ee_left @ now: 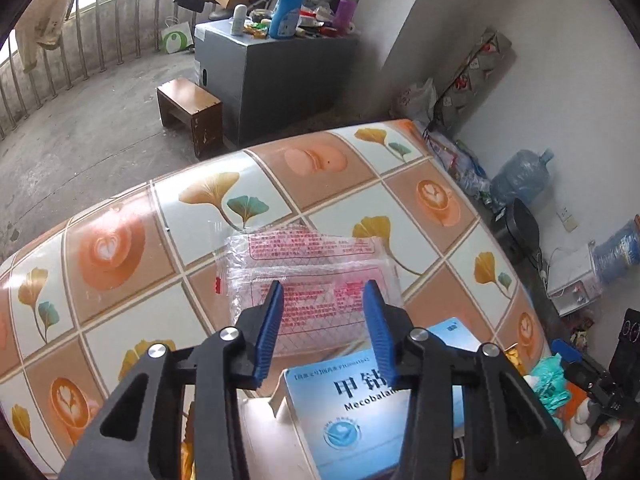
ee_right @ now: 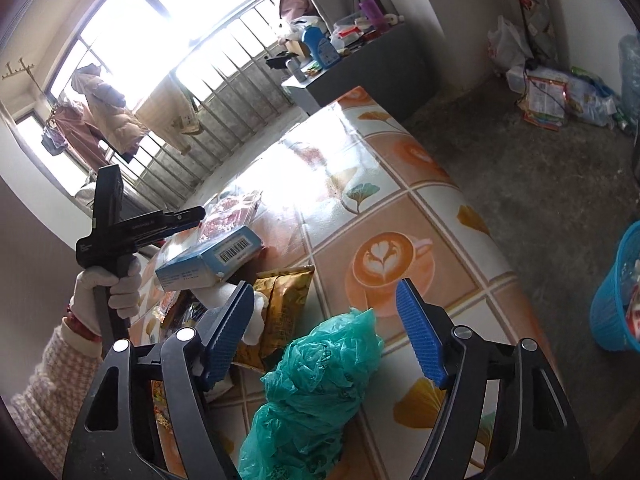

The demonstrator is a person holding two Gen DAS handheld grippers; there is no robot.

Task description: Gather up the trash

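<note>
Left hand-held gripper (ee_left: pixel 324 292) hovered part-open over a clear red-printed wrapper (ee_left: pixel 308 276).
Right hand-held gripper (ee_right: pixel 324 300) stood wide, empty, above a green plastic bag (ee_right: pixel 320 380) on the tabletop (ee_right: pixel 432 208).

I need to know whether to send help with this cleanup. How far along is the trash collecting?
Early. The blue plastic basket on the floor already holds some trash. Neither hand-held gripper grips anything: the left one is poised over the clear red-printed wrapper, the right one is open above the crumpled green plastic bag. The blue medicine box and yellow snack packet also remain on the patterned table.
</note>
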